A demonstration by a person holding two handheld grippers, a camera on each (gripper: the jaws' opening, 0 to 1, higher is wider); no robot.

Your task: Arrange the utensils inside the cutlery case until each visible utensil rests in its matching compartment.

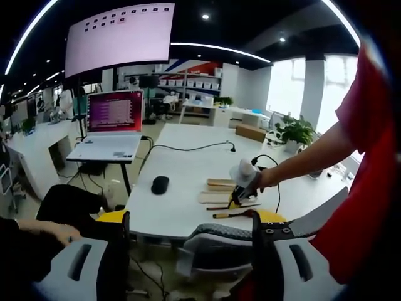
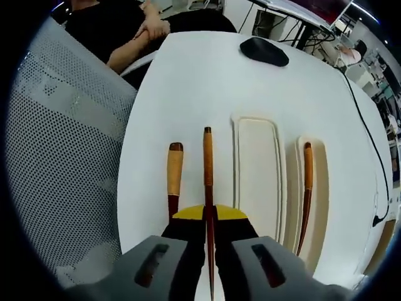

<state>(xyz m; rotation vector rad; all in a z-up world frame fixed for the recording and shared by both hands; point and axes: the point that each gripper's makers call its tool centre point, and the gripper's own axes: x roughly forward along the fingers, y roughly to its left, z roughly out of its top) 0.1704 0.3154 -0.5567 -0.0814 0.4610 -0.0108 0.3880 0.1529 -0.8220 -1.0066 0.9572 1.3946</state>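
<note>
The cream cutlery case (image 2: 257, 169) lies on the white table (image 2: 188, 81), with one wide compartment bare. A dark wooden-handled utensil (image 2: 306, 188) rests in its narrow right-hand compartment. My right gripper (image 2: 208, 216) is shut on a thin wooden stick-like utensil (image 2: 207, 163), which runs between the jaws just left of the case. A thicker wooden-handled utensil (image 2: 174, 169) lies on the table further left. My left gripper (image 1: 190, 219) hangs open well back from the table. From there the right gripper (image 1: 243, 185) shows over the case (image 1: 219, 187), with a utensil (image 1: 229, 215) near the table edge.
A black mouse (image 2: 264, 51) lies beyond the case. A mesh office chair (image 2: 56, 157) stands against the near edge, and a seated person's folded arms (image 2: 141, 31) show at the far corner. A laptop (image 1: 113, 125) sits on a stand left of the table (image 1: 188, 163), with cables across it.
</note>
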